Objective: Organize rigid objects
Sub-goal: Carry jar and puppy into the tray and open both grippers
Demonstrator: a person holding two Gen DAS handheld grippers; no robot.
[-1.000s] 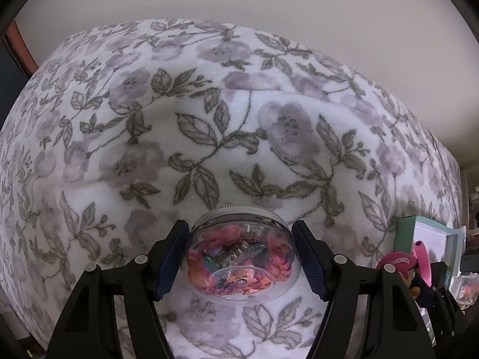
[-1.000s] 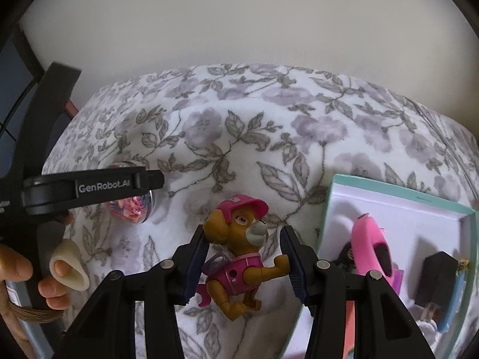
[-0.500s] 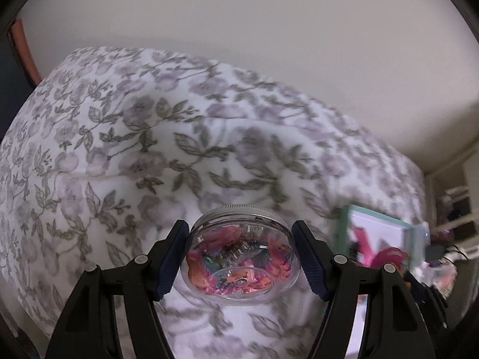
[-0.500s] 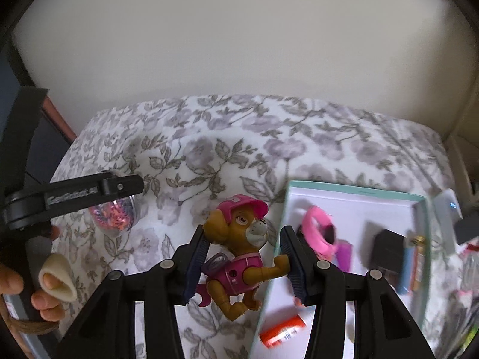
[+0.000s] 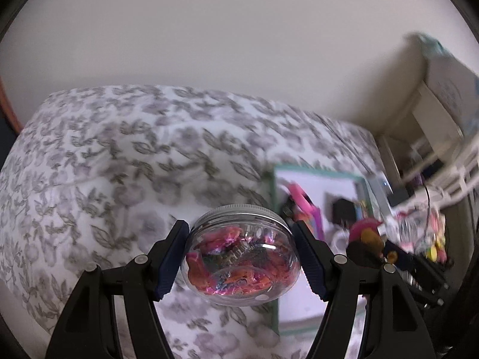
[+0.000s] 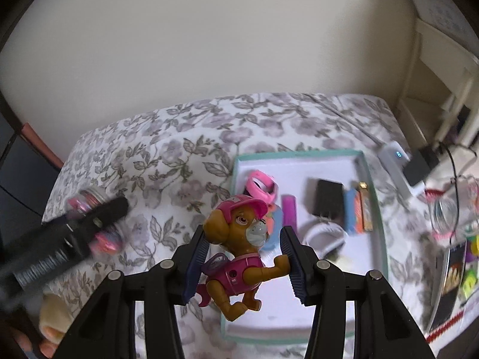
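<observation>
My left gripper (image 5: pixel 241 261) is shut on a clear round jar (image 5: pixel 242 257) of pink wrapped sweets with a silver lid, held in the air over the floral bedspread (image 5: pixel 119 164). My right gripper (image 6: pixel 244 257) is shut on a brown toy dog (image 6: pixel 239 254) in a pink cap and vest, held above the near left corner of a white tray with a teal rim (image 6: pixel 375 206). The tray (image 5: pixel 275 188) lies to the right of the jar. The left gripper and jar (image 6: pixel 89 224) show blurred at the left of the right wrist view.
The tray holds a pink watch (image 6: pixel 263 188), a black block (image 6: pixel 327 200), a purple bar (image 6: pixel 289 214), a white band (image 6: pixel 324 237) and other small items. A white device (image 6: pixel 395 157), a glass jar (image 6: pixel 446 215) and clutter lie right of the tray. A white shelf unit (image 6: pixel 437 68) stands beyond.
Both grippers have risen and swung right with their objects. The tray now shows fully under the right gripper and has come nearer to the jar in the left view.
</observation>
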